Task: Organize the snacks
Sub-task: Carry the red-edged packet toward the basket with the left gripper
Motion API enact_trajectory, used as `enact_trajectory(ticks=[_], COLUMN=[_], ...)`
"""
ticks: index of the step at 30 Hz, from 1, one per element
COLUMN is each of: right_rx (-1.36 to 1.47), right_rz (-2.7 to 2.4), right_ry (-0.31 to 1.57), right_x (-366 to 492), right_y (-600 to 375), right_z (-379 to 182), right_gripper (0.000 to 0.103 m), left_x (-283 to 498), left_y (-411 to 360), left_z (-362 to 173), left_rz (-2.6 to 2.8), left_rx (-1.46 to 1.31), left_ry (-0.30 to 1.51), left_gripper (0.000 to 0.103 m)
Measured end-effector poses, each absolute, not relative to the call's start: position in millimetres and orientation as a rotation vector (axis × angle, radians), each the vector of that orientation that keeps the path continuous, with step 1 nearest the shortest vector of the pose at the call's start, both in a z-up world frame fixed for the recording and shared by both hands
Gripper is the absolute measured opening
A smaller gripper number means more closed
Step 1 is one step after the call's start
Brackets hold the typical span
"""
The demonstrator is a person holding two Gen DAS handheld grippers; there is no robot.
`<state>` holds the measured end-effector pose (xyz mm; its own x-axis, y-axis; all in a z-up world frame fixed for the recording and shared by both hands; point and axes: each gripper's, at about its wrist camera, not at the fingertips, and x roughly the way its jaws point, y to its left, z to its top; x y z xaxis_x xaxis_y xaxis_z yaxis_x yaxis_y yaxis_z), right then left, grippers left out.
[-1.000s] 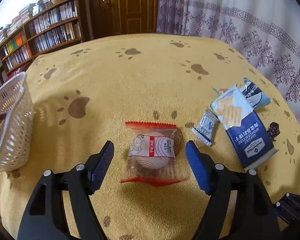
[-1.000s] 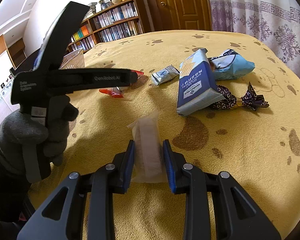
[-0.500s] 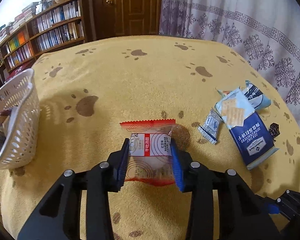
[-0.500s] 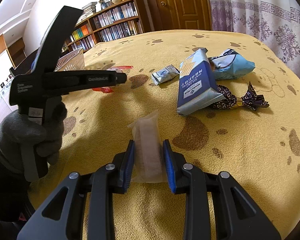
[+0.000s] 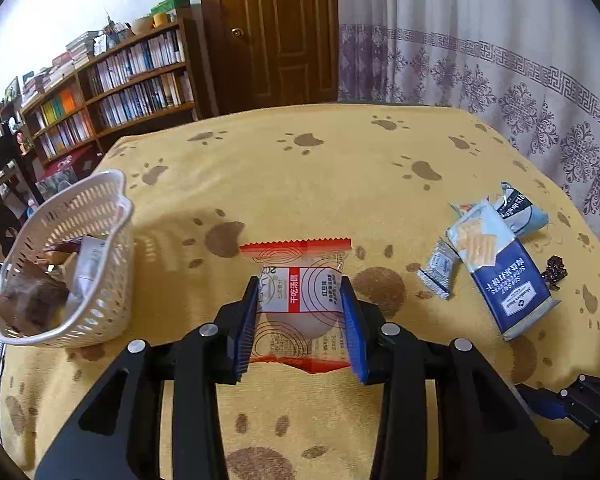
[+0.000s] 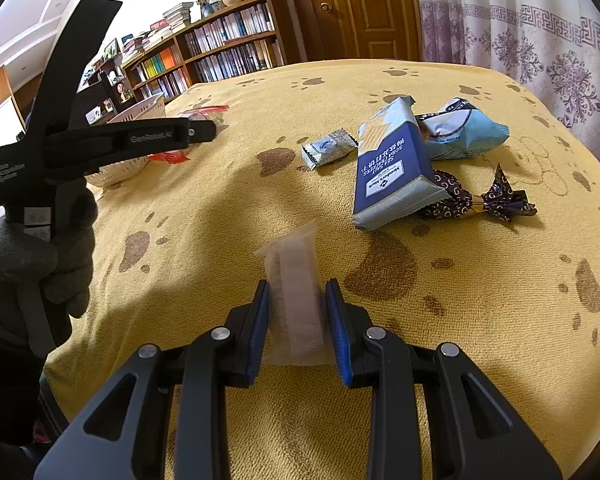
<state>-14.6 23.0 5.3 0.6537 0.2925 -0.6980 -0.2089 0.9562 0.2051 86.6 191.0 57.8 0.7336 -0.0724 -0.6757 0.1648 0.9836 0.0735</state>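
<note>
red-edged clear plastic snack packet [image 5: 300,300], lying flat a second ago, now rides clamped in the left gripper [image 5: 302,326], basket-bound; right gripper [image 6: 296,322] pinches a translucent wrapped snack [image 6: 296,280].

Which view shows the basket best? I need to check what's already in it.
The left wrist view: the basket is close, seen from above, with packets inside. The right wrist view shows only its rim and bottom edge behind the left gripper, contents hidden.
</note>
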Motion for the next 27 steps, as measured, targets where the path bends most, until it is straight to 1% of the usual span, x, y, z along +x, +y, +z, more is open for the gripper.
enact_trajectory(ticks=[17, 27], right_rx=[0.093, 0.081], right_rz=[0.271, 0.261], right_ry=[0.814, 0.815], right_x=[-15.7, -16.0], right_y=[27.4, 29.7], right_z=[6.6, 6.9], right_gripper=[0.029, 0.029], left_x=[76.6, 79.2], left_y=[234.0, 297.2], left_z=[82.0, 102.4], left_rz=[-0.057, 0.069], left_rx=[0.083, 0.010], left_ry=[0.666, 0.614], left_gripper=[0.039, 0.039])
